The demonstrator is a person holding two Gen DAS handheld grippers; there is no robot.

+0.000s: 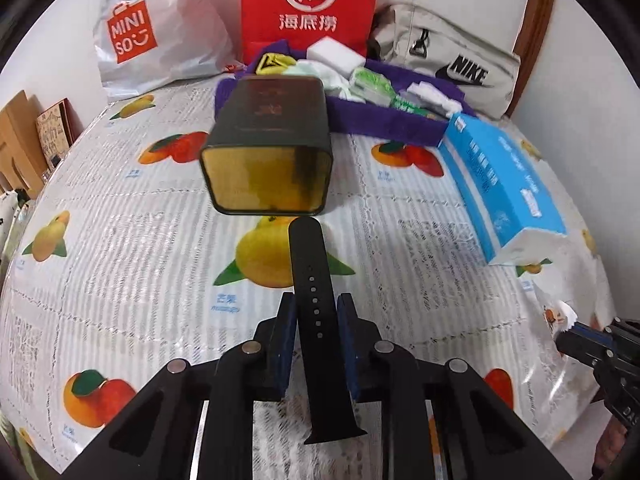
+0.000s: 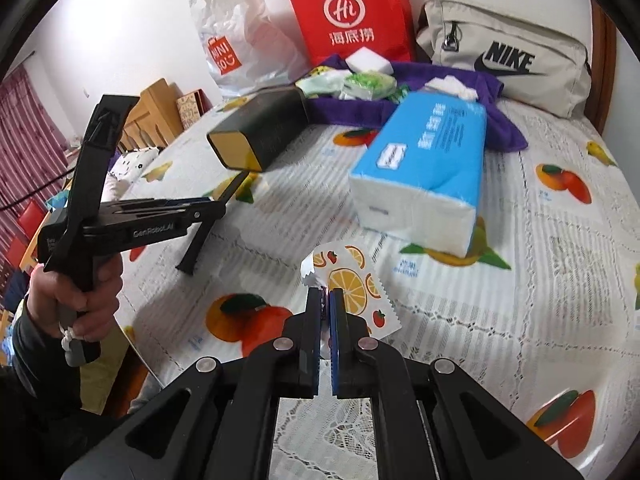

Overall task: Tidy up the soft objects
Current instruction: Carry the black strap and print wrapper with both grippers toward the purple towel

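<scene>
Left tongs (image 1: 314, 312) clenched on black perforated rubber watch strap (image 1: 310, 276), lifted off table mid-span, likely bound for the dark rectangular tin (image 1: 268, 152) lying open-mouthed ahead. Right tongs (image 2: 326, 300) clenched on fruit-printed sachet (image 2: 352, 284), above the table's near edge.

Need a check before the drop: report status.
Left gripper shut on black rubber watch strap. Right gripper shut on fruit-print paper sachet. Dark open tin ahead.
</scene>
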